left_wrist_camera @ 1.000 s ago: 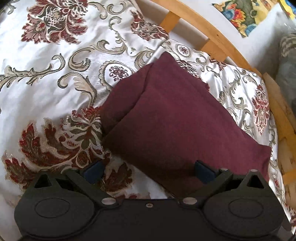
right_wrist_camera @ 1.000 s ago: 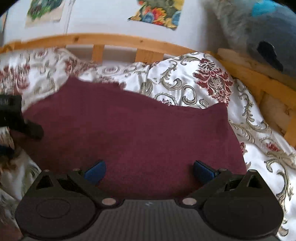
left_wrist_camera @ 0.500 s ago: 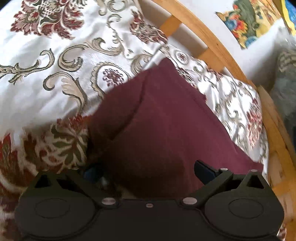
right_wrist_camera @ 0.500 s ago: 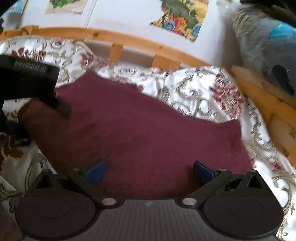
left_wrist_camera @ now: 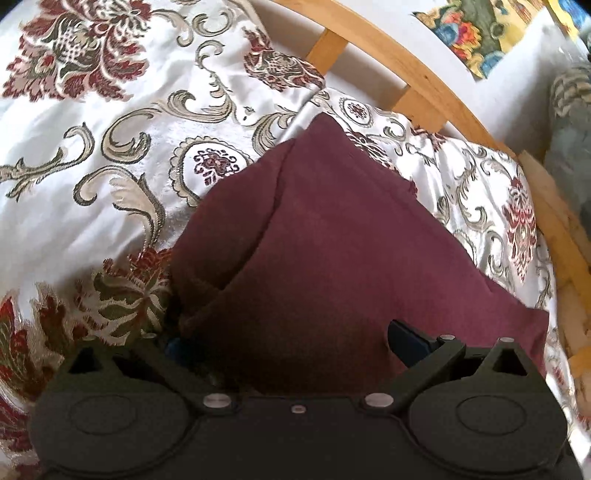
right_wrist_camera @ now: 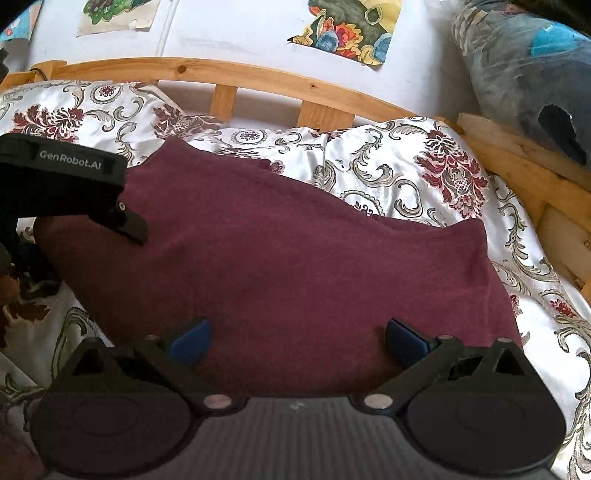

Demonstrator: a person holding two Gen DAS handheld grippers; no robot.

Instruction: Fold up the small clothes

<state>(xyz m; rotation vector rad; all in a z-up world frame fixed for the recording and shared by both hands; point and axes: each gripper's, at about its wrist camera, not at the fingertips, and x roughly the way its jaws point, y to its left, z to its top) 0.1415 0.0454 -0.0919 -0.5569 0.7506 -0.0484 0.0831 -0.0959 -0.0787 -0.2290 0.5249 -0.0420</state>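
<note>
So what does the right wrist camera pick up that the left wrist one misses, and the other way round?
Only the right wrist view shows the left gripper from outside, its body printed GenRobot.AI, reaching over the cloth's left end. It also shows a second wall picture.

Only the left wrist view shows the layered fold along the cloth's left edge, and one blue finger tucked under that edge.

Both show the maroon cloth on the floral bedspread, the wooden bed rail, a colourful wall picture, and an open gripper.
</note>
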